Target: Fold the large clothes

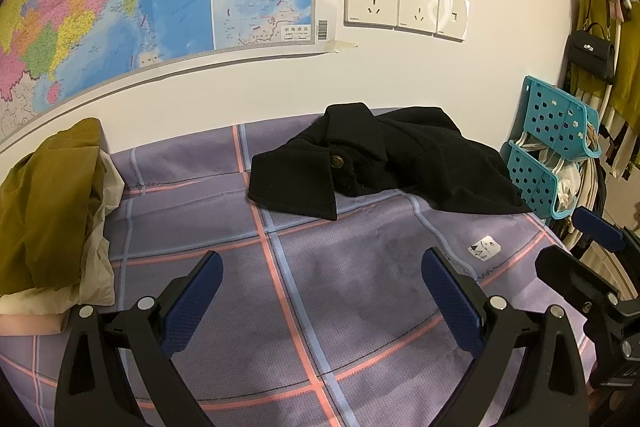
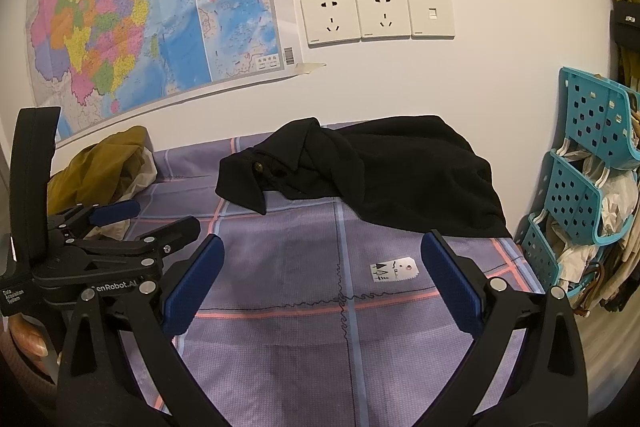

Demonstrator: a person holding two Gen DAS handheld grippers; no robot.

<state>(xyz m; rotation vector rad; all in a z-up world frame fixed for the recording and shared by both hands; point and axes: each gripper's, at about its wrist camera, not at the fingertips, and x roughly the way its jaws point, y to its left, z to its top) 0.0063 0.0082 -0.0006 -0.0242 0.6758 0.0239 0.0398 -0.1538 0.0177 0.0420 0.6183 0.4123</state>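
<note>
A black coat (image 1: 380, 155) with a brass button lies crumpled at the far side of the purple checked bed sheet (image 1: 320, 307), against the wall. In the right wrist view the same coat (image 2: 380, 171) sits just beyond my fingers. My left gripper (image 1: 322, 259) is open over bare sheet, short of the coat, with nothing between its blue pads. Likewise open and holding nothing, my right gripper (image 2: 323, 243) hovers in front of the coat's near hem. Each gripper shows in the other's view: the right gripper (image 1: 568, 239) at the right edge, the left gripper (image 2: 168, 217) at the left.
A heap of mustard and cream clothes (image 1: 48, 207) lies at the bed's left end. A teal perforated rack (image 2: 580, 167) stuffed with bags stands at the right end. A small paper tag (image 2: 394, 269) lies on the sheet. Map and sockets (image 2: 376, 15) are on the wall behind.
</note>
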